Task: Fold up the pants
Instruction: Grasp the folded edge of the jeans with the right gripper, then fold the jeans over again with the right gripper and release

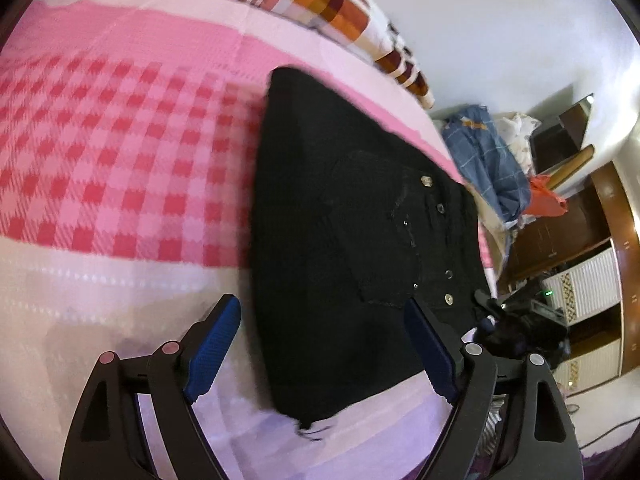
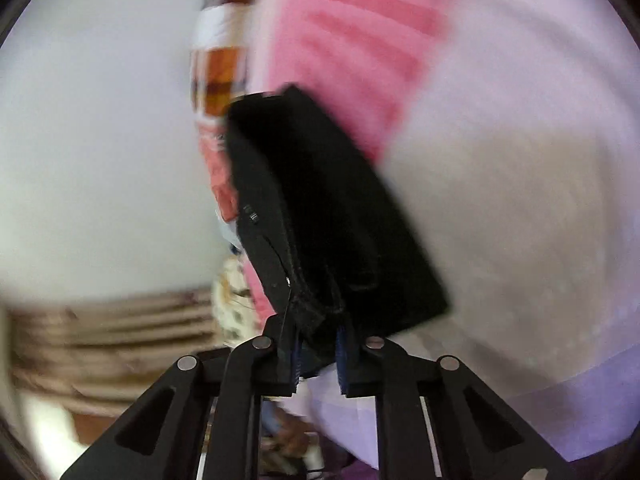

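Note:
Black pants (image 1: pixel 340 248) lie folded on a pink checked bedspread (image 1: pixel 120 152), the buttoned waistband toward the right edge of the bed. My left gripper (image 1: pixel 322 346) hovers over the near end of the pants with its blue pads wide apart and nothing pressed between them. In the right wrist view the pants (image 2: pixel 320 208) stretch away from my right gripper (image 2: pixel 318 344), which is shut on a bunched corner of the black cloth. That view is blurred. The right gripper also shows as a dark shape (image 1: pixel 516 324) at the waistband corner in the left wrist view.
A pillow with orange and brown squares (image 1: pixel 340 4) lies at the head of the bed. Beside the bed stand a pile of blue and white clothes (image 1: pixel 488 160), a wooden cabinet (image 1: pixel 592 248) and white drawers (image 1: pixel 584 284). A white wall (image 2: pixel 100 160) fills the left of the right wrist view.

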`<state>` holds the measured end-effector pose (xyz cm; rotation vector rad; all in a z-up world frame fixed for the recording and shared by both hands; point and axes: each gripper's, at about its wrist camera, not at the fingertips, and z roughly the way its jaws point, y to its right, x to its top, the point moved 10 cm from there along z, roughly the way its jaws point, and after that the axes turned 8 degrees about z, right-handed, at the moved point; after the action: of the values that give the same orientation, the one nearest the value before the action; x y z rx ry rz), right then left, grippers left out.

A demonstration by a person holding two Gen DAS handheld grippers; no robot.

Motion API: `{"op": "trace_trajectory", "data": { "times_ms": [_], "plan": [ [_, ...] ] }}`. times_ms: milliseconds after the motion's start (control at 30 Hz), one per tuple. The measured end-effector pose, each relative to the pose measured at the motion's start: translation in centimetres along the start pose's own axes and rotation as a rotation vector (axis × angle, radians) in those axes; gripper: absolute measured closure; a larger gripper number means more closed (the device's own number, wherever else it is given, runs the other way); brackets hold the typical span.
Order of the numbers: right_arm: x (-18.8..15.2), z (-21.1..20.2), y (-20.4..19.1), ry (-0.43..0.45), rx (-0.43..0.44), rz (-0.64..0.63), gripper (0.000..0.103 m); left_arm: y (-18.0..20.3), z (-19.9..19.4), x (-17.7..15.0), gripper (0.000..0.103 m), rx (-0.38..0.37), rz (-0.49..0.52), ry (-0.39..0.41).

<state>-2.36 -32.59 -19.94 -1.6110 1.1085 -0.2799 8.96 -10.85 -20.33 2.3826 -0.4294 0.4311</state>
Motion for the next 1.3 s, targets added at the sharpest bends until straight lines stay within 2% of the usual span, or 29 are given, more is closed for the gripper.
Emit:
{"op": "trace_trajectory", "data": {
  "times_ms": [67, 167, 233, 267, 367, 567, 633, 767, 933, 967, 1067, 1133, 1167, 1233, 1300],
  "plan": [
    [-0.5, -0.4, -0.9, 0.006, -0.033, -0.061, 0.091, -0.2, 0.0, -0.3, 0.019, 0.002, 0.001, -0.001],
    [-0.9, -0.8, -2.6, 0.001, -0.015, -0.085, 0.091, 0.1, -0.3, -0.2, 0.019, 0.026, 0.034, 0.006],
    [-0.8, -0.7, -2.4, 0.003, -0.042, -0.109, 0.091, 0.2, -0.4, -0.2, 0.019, 0.032, 0.04, 0.009],
    [-0.5, -0.5, -1.3, 0.001, -0.06, -0.09, 0.091, 0.2, -0.3, -0.2, 0.019, 0.038, 0.041, 0.009],
    [0.2, -0.2, 0.9, -0.029, 0.025, 0.043, 0.092, 0.3, 0.4, -0.4, 0.019, 0.044, 0.046, -0.003],
    [0.3, -0.5, -0.3, -0.049, 0.033, 0.035, 0.084, 0.9, 0.8, -0.3, 0.019, 0.066, 0.092, -0.007],
    [0.2, -1.6, -1.2, -0.025, -0.011, -0.032, 0.079, 1.0, 0.9, -0.3, 0.019, 0.06, 0.087, -0.006],
    [1.9, -4.1, -4.8, 0.097, -0.164, -0.278, 0.038, 1.0, 0.8, -0.4, 0.019, 0.056, 0.08, -0.001],
    [3.8, -2.8, -7.9, 0.127, -0.243, -0.428, 0.035, 0.9, 0.7, -0.5, 0.019, 0.059, 0.08, -0.005],
    [4.3, -1.9, -7.8, 0.112, -0.269, -0.431, 0.035, 0.9, 0.8, -0.6, 0.019, 0.06, 0.08, -0.007],
    [3.8, 0.0, -6.6, 0.037, -0.276, -0.417, 0.035, 1.0, 0.9, -0.6, 0.019, 0.064, 0.083, -0.009],
    [3.8, 0.9, -5.3, 0.035, -0.346, -0.436, 0.055, 1.0, 1.0, -0.6, 0.019, 0.067, 0.086, -0.012],
    [3.8, 1.2, -4.6, 0.031, -0.357, -0.427, 0.079, 1.1, 1.0, -0.6, 0.019, 0.067, 0.088, -0.011],
    [3.6, 1.2, -3.9, 0.007, -0.317, -0.383, 0.082, 1.2, 1.1, -0.6, 0.019, 0.066, 0.091, -0.011],
    [3.3, 0.4, -4.1, 0.012, -0.275, -0.374, 0.096, 1.5, 1.2, -0.5, 0.019, 0.057, 0.1, -0.01]
  ]
}}
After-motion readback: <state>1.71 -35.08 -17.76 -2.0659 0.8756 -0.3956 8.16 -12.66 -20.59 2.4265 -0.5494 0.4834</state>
